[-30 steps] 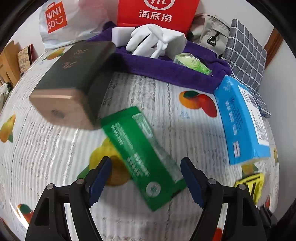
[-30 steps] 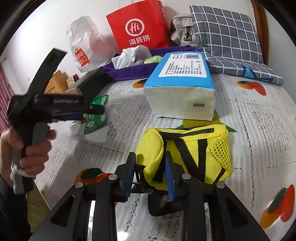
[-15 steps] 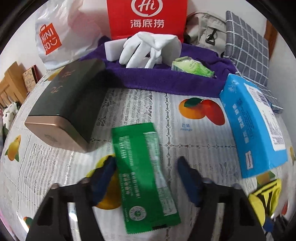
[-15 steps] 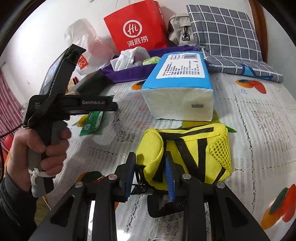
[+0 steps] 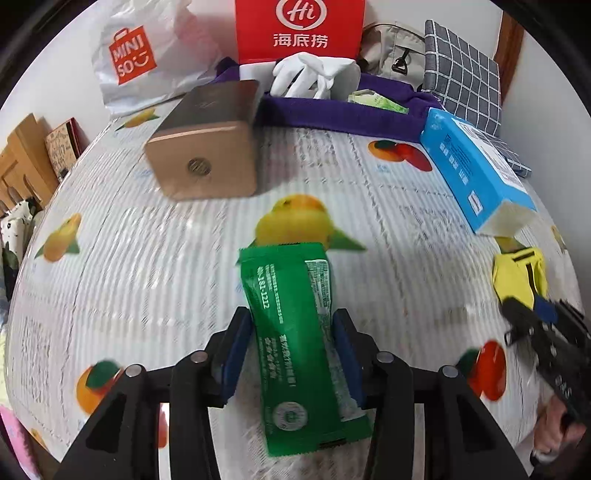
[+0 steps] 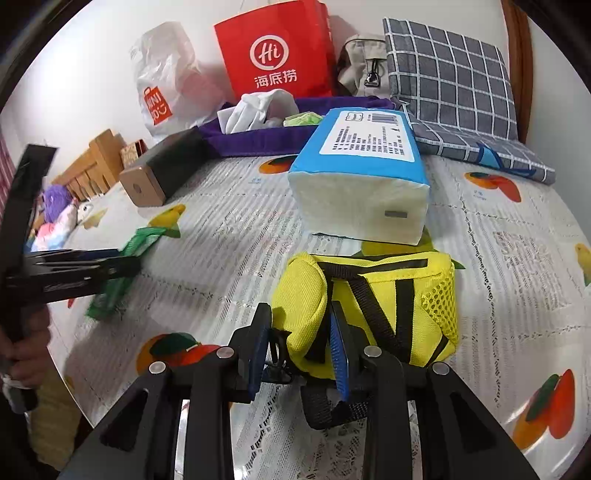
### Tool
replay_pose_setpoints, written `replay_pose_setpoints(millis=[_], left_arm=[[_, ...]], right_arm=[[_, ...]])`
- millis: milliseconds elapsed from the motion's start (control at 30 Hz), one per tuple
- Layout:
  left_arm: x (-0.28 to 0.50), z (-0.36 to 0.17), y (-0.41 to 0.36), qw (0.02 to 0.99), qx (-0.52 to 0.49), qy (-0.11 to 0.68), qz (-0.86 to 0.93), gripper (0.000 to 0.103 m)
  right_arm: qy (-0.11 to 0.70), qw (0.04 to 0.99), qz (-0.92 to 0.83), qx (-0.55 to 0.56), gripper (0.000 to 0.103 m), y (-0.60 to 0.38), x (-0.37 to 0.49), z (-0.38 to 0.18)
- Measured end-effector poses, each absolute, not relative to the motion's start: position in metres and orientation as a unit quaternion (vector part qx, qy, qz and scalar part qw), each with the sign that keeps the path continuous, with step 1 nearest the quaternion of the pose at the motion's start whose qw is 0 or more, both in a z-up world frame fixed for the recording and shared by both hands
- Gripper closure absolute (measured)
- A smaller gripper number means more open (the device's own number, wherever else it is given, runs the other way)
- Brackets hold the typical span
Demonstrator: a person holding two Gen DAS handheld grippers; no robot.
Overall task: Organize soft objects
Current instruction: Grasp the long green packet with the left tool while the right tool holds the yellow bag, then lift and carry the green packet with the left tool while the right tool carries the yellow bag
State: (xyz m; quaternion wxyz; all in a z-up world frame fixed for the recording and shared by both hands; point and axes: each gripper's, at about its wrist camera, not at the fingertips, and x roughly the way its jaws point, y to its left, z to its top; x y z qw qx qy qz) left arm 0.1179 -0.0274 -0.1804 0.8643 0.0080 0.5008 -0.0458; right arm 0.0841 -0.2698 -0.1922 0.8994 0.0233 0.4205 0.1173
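- The green packet (image 5: pixel 295 332) lay flat on the fruit-print tablecloth (image 5: pixel 147 266), its length running between the blue pads of the left gripper (image 5: pixel 291 350), which pressed both its long edges.
- The yellow pouch (image 6: pixel 373 306) sat in front of the blue tissue pack (image 6: pixel 358 177); the right gripper (image 6: pixel 299 347) was pinched narrow on its near left corner.
- Farther back stood a gold box (image 5: pixel 207 147) and a purple cloth (image 5: pixel 332 110).

Printed words around the bed

Top centre, the red paper bag (image 5: pixel 300 29) reads "Hi" above "海底捞"; upper left, the white plastic bag (image 5: pixel 147 62) says "MINISO"; low in the middle, the green packet (image 5: pixel 295 332) shows digits that look like "181-1212".
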Motion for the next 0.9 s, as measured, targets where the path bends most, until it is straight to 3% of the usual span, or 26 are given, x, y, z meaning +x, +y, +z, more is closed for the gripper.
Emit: replay_pose_setpoints(millis=[67,100,367,400,467,533,900], left_arm=[[0.113,-0.181,-0.023,0.864,0.003,0.501,-0.050,0.038],[0.112,-0.183,-0.023,0.863,0.003,0.502,-0.047,0.034],[0.110,-0.186,-0.026,0.877,0.008,0.478,-0.036,0.032],[0.110,-0.186,-0.029,0.880,0.018,0.474,-0.031,0.035],[0.109,-0.184,-0.032,0.885,0.025,0.463,-0.037,0.056],[0.110,-0.182,-0.033,0.885,0.024,0.463,-0.048,0.065],[0.107,-0.177,-0.010,0.872,-0.055,0.482,-0.073,0.078]], right_arm=[[0.423,0.899,0.113,0.020,0.072,-0.269,0.084,-0.192],[0.425,0.898,0.112,0.018,0.072,-0.268,0.084,-0.191],[0.434,0.896,0.096,0.007,0.071,-0.264,0.080,-0.190],[0.435,0.895,0.093,0.007,0.071,-0.264,0.081,-0.190],[0.437,0.896,0.085,0.001,0.071,-0.261,0.082,-0.190],[0.436,0.896,0.079,-0.009,0.071,-0.258,0.082,-0.190],[0.444,0.893,0.076,-0.017,0.075,-0.248,0.083,-0.177]])
